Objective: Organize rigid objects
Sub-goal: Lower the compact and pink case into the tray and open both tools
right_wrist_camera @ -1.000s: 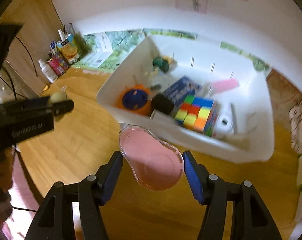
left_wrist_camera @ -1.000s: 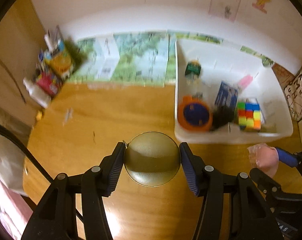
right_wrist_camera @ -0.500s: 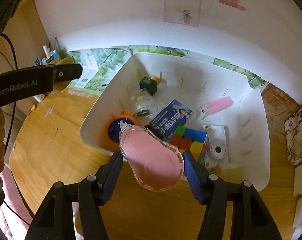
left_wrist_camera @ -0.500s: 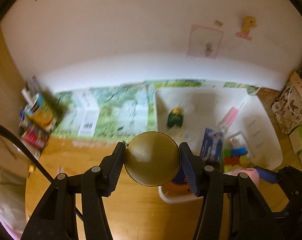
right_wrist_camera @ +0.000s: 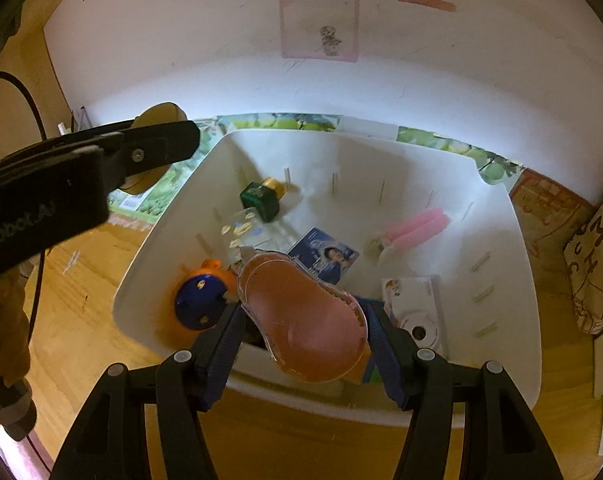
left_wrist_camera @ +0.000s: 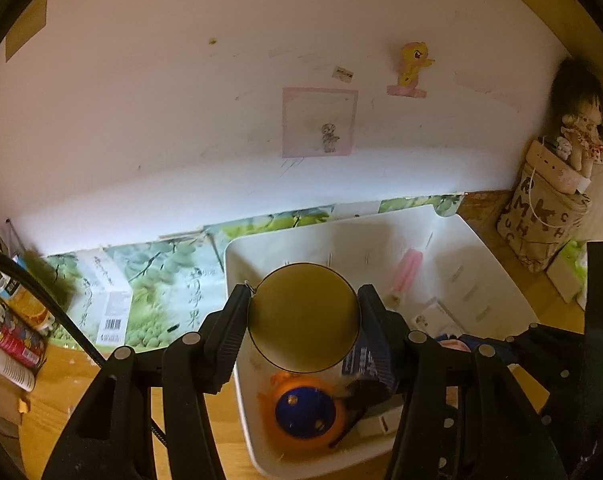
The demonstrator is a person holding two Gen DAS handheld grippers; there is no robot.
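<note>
My left gripper (left_wrist_camera: 304,316) is shut on a round gold tin (left_wrist_camera: 304,316), held above the near left part of the white bin (left_wrist_camera: 477,240). My right gripper (right_wrist_camera: 303,320) is shut on a pink egg-shaped case with a clear rim (right_wrist_camera: 303,320), hanging over the bin's (right_wrist_camera: 513,264) near wall. From the right wrist view the left gripper's arm (right_wrist_camera: 81,176) reaches in from the left with the gold tin (right_wrist_camera: 157,114) behind it. Inside the bin lie an orange and blue toy (right_wrist_camera: 199,300), a green bottle (right_wrist_camera: 261,198), a blue card (right_wrist_camera: 325,258), a pink tube (right_wrist_camera: 417,228) and a white camera (right_wrist_camera: 415,318).
Green printed boxes (left_wrist_camera: 153,292) line the wall behind the bin. Bottles and cartons (left_wrist_camera: 13,332) crowd the desk's left edge. A fabric bag with a doll on it (left_wrist_camera: 545,216) stands at the right. Wooden desk (right_wrist_camera: 81,320) shows left of the bin.
Both grippers have moved forward over the white bin with their loads still held. The left one tilted upward, so more wall shows; the bin now lies under both.
</note>
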